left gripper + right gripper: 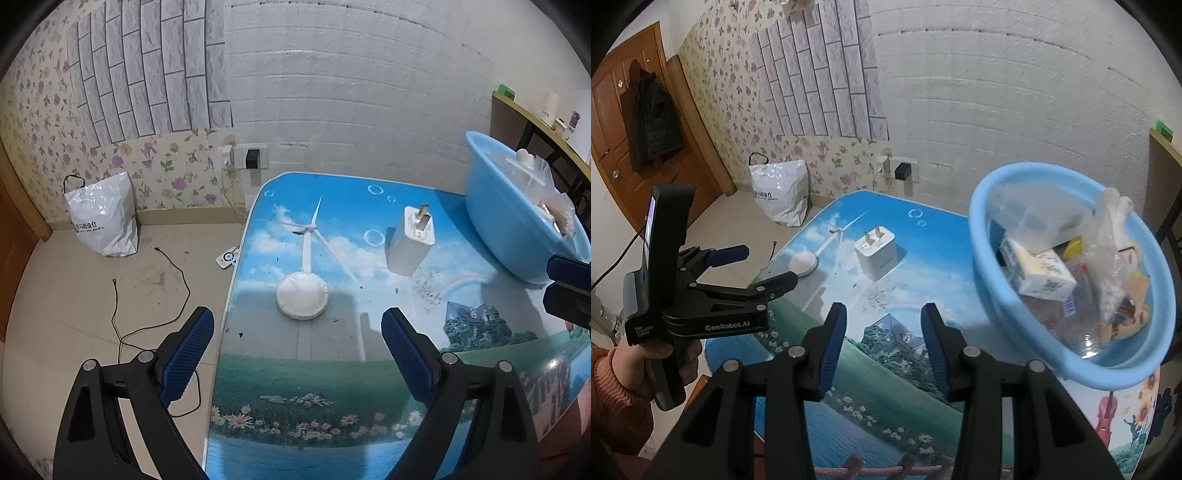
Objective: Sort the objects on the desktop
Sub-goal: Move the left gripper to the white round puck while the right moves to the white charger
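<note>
Left wrist view: left claw [297, 325] wide open, empty, near round white plastic disc [302, 298] on table [332, 376]. Right claw [882, 314] part-open, empty. Risk: the low disc may slip the pads and slide off the table's left edge.

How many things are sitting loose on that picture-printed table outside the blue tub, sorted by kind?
White plug charger: 1
White round puck-shaped thing: 1
Blue basin, holding mixed items too jumbled to count: 1
Total on the table: 3, with 2 loose outside the basin.
</note>
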A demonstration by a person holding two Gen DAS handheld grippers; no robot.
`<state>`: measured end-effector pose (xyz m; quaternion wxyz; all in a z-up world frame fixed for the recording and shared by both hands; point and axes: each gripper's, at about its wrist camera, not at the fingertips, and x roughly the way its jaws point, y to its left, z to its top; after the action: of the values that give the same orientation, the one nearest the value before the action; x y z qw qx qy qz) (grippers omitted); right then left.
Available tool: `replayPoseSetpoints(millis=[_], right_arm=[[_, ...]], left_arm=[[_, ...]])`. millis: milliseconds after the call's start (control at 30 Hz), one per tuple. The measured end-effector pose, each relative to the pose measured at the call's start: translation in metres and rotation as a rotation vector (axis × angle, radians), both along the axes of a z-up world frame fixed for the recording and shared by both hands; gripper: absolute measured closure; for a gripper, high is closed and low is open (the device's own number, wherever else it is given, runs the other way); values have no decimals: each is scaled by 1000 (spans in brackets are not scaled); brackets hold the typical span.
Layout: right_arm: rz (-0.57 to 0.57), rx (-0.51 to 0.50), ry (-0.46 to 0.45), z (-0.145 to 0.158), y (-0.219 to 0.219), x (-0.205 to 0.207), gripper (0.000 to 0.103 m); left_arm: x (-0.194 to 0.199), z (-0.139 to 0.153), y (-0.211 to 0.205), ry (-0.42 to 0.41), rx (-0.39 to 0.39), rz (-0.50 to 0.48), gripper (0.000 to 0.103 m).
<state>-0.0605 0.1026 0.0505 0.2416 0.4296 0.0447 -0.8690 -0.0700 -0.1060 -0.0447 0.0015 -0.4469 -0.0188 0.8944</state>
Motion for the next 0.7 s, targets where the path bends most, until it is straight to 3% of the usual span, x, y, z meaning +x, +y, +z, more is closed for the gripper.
replayPoseSetpoints(millis=[67, 200, 700], right_arm=[[-2, 6, -11, -3, -3, -2, 61], [-14, 7, -32, -10, -6, -7, 52], [-14, 36, -78, -33, -24, -28, 50]], left_arm=[[-2, -3, -1, -7, 2, -1, 11], [-6, -9, -2, -21, 6, -5, 11], [-19, -27, -7, -52, 16, -14, 11]])
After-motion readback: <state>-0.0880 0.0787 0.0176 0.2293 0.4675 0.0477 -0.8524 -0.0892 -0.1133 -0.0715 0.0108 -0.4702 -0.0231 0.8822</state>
